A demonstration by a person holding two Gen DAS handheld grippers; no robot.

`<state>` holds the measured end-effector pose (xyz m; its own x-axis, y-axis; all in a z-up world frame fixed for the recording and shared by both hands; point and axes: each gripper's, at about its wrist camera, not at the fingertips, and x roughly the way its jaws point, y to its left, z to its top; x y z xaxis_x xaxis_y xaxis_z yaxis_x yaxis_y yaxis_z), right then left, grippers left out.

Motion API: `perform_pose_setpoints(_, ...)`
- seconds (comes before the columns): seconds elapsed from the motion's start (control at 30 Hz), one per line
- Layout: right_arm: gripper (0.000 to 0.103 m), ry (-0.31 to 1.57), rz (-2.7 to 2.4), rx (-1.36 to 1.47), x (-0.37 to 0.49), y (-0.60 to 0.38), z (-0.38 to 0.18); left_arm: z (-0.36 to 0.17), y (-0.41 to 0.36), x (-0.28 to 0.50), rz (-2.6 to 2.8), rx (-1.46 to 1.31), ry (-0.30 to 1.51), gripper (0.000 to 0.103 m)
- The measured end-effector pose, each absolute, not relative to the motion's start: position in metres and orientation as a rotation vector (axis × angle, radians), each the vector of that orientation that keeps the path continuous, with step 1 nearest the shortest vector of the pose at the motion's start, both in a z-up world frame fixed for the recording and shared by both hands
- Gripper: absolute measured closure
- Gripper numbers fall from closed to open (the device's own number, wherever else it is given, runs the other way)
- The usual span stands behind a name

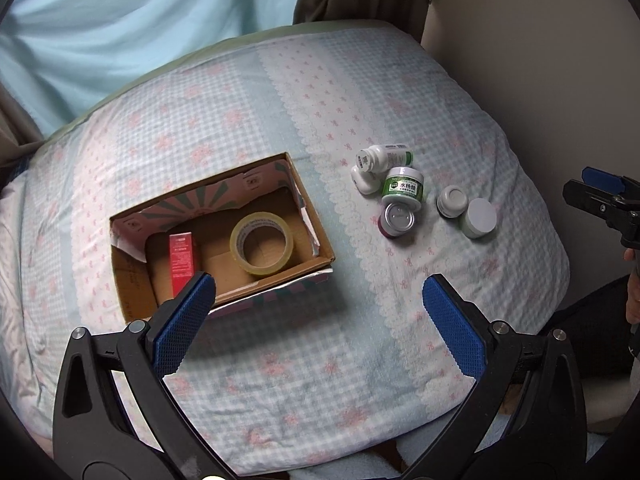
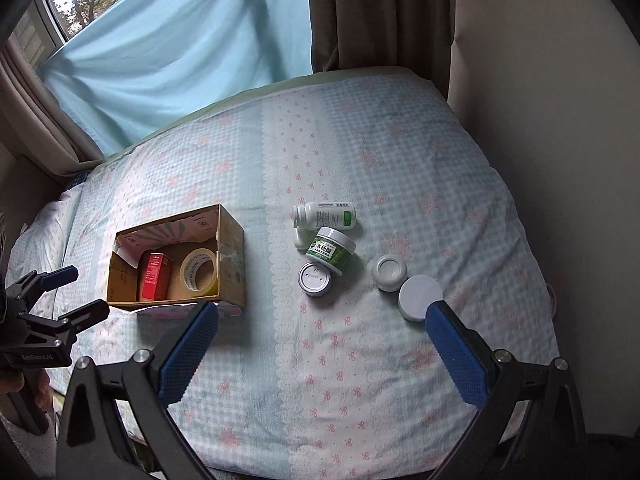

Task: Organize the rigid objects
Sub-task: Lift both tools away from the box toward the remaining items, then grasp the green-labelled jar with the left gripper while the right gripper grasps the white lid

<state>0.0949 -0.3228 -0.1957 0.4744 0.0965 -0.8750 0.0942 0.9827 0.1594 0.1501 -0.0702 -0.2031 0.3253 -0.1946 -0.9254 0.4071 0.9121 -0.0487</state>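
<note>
An open cardboard box [image 1: 320, 240] [image 2: 232, 248] lies on the bed and holds a red carton [image 1: 182, 258] [image 2: 156, 276] and a roll of clear tape [image 1: 262, 242] [image 2: 199, 270]. To its right lies a cluster: a white bottle on its side [image 1: 386, 157] [image 2: 326, 215], a green-labelled jar [image 1: 404, 188] [image 2: 331, 250], a white earbud case [image 1: 363, 180], a silver-lidded tin [image 1: 396, 219] [image 2: 315, 279] and two white jars [image 1: 478, 217] [image 2: 420, 296]. My left gripper [image 1: 320, 292] is open and empty near the box's front. My right gripper [image 2: 320, 316] is open and empty in front of the cluster.
The bed has a blue checked cover with pink bows [image 1: 320, 360] [image 2: 320, 380]. A blue curtain [image 2: 180, 40] and brown drapes [image 2: 380, 12] hang behind it. A wall [image 2: 560, 120] runs along the right side. Each gripper shows in the other's view, the right [image 1: 600, 196], the left [image 2: 56, 300].
</note>
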Motion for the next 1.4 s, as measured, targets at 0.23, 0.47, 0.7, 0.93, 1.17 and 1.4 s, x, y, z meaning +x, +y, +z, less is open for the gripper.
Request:
perform_pose_setpoints(0.23, 0.000, 1.095, 0.179, 0.046, 0.149, -0.382, -0.220, -0.236, -0.137, 0.164, -0.372, 0.174, 1.230, 0.000)
perform_pose_setpoints(0.47, 0.000, 1.159, 0.254, -0.006, 0.185, -0.413, -0.268, -0.277, -0.186, 0.191, -0.387, 0.176, 1.268, 0.000)
perform_pose_setpoints(0.7, 0.000, 1.195, 0.310, -0.093, 0.203, -0.421, -0.320, -0.336, -0.228, 0.229, -0.425, 0.170, 1.312, 0.000)
perform_pose_setpoints(0.93, 0.000, 1.164, 0.359, -0.173, 0.185, -0.399, -0.380, -0.394, -0.251, 0.264, -0.456, 0.149, 1.342, 0.000)
perform_pose_setpoints(1.17, 0.014, 1.147, 0.394, -0.289, 0.180, -0.373, -0.429, -0.441, -0.270, 0.274, -0.462, 0.208, 1.355, 0.006)
perform_pose_setpoints(1.4, 0.029, 1.186, 0.389, -0.290, 0.186, -0.373, -0.456, -0.465, -0.279, 0.273, -0.455, 0.242, 1.371, 0.015)
